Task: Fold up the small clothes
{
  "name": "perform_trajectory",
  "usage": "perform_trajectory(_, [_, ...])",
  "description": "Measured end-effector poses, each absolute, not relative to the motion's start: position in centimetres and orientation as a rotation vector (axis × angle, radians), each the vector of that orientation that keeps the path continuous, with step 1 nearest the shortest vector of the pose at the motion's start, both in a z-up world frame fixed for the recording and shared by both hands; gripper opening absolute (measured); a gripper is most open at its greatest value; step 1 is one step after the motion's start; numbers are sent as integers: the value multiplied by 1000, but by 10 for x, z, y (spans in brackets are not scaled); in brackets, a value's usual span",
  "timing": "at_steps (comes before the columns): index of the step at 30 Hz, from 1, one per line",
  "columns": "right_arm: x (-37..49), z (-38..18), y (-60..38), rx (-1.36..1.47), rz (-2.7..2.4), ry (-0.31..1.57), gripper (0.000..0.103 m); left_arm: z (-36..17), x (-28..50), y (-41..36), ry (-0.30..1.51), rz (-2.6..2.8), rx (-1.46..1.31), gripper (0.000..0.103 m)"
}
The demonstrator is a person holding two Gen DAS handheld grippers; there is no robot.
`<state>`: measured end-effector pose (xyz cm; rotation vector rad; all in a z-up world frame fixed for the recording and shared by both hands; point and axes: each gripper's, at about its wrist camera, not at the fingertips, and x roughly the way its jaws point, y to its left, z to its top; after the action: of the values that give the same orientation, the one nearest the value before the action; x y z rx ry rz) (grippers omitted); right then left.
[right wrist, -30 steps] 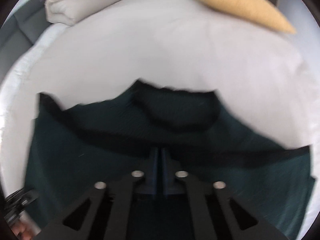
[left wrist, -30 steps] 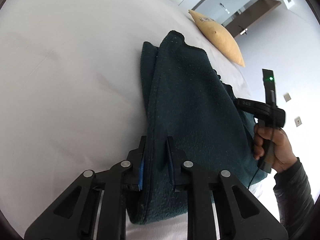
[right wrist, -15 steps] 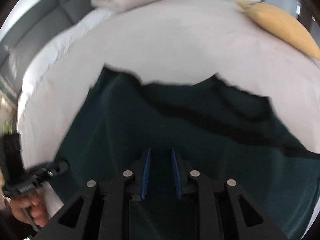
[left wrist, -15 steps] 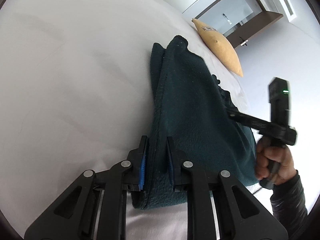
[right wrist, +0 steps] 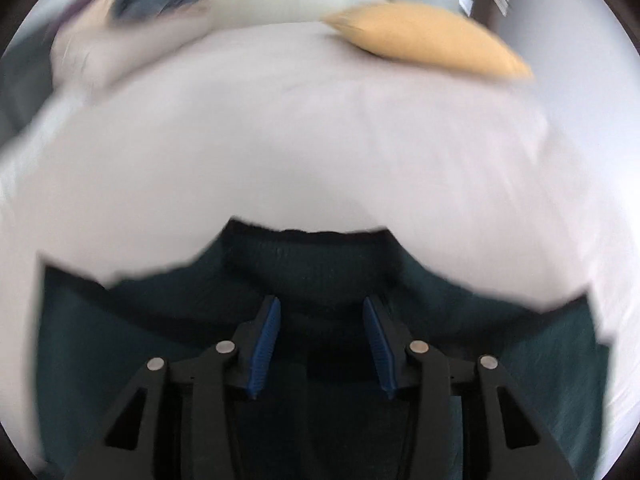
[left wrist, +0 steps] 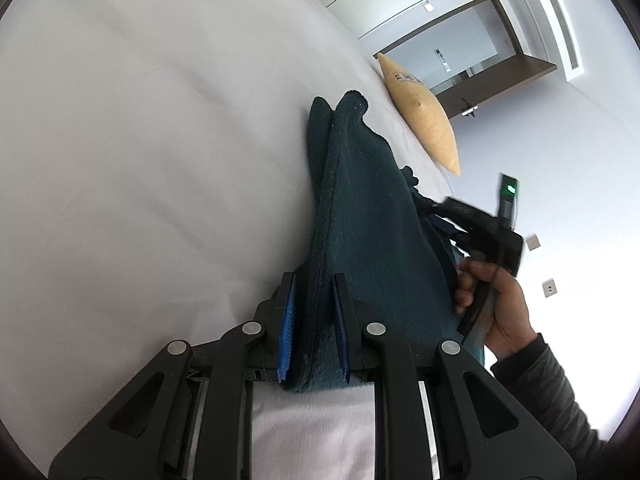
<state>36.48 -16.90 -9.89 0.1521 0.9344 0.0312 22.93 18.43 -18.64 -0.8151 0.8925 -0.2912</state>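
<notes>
Gripping tool, left: left gripper (left wrist: pixel 314 292) pinched the near edge of the dark green garment (left wrist: pixel 372 216) between its blue pads.
Gripping tool, right: right gripper (right wrist: pixel 320 312) had its jaws opening, pads apart over the cloth and not pressing on it; a hand (left wrist: pixel 494 300) held its handle.
Garment: lay on the white bed (left wrist: pixel 140 140), one side lifted by the left gripper.
Background: yellow pillow (right wrist: pixel 428 44) lay at the bed's far edge.

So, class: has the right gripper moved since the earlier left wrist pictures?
Yes. The right gripper has moved up toward the yellow pillow, its jaws opening off the green cloth.
</notes>
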Motion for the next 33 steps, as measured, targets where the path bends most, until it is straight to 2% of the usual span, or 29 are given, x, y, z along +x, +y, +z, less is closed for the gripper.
perform_trajectory(3, [333, -78, -166, 249, 194, 878, 49, -180, 222, 193, 898, -245, -816, 17])
perform_trajectory(7, [290, -78, -152, 354, 419, 894, 55, -147, 211, 194, 820, -186, -750, 17])
perform_trajectory(13, [305, -127, -167, 552, 505, 1039, 55, -116, 247, 132, 842, -309, -539, 17])
perform_trajectory(15, [309, -137, -183, 633, 482, 1040, 43, -128, 263, 112, 912, -300, -478, 17])
perform_trajectory(17, [318, -139, -198, 658, 438, 1052, 17, -156, 275, 105, 1025, -286, -502, 17])
perform_trajectory(19, [336, -140, -209, 648, 399, 1050, 8, -160, 271, 108, 1006, -287, -522, 17])
perform_trajectory(21, [355, -134, -220, 597, 335, 1019, 8, -161, 267, 110, 1000, -291, -506, 17])
perform_trajectory(23, [362, -124, -236, 587, 249, 983, 16, -162, 264, 114, 1003, -293, -511, 17])
perform_trajectory(24, [360, -118, -245, 619, 250, 951, 25, -162, 262, 116, 1004, -294, -517, 17])
perform_trajectory(26, [352, -109, -265, 675, 262, 897, 52, -165, 260, 120, 1002, -298, -533, 16])
perform_trajectory(30, [323, -89, -298, 517, 120, 847, 53, -167, 258, 118, 995, -298, -527, 16])
perform_trajectory(32, [306, -84, -330, 480, 53, 827, 60, -168, 257, 116, 993, -299, -526, 16])
perform_trajectory(33, [303, -82, -349, 466, 8, 823, 60, -168, 256, 116, 994, -300, -527, 16])
